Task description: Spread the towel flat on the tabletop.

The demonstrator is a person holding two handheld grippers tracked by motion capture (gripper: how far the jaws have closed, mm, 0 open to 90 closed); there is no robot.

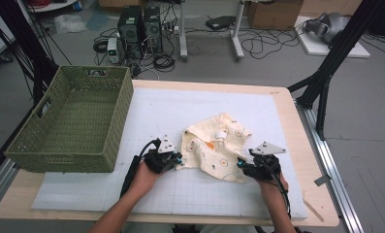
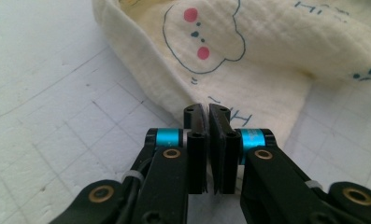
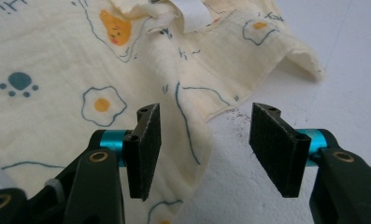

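Cream printed cloth (image 1: 215, 145) seen crumpled on white gridded surface (image 1: 146, 116), right of green basket (image 1: 73, 121). Left gripper (image 2: 207, 109) clenched, jaws pressed together at cloth's near edge; cloth pinched or not cannot be told. Right gripper (image 3: 204, 135) released, jaws parted over cloth corner.

A cream muslin cloth (image 1: 214, 148) printed with fried eggs, paw marks and bear outlines lies crumpled and partly folded on the mat, between the left gripper (image 1: 176, 159) and the right gripper (image 1: 240, 164). Its near-left corner sits at the left gripper's closed tips. A rumpled edge runs between the right gripper's parted pads (image 3: 143, 149), untouched.
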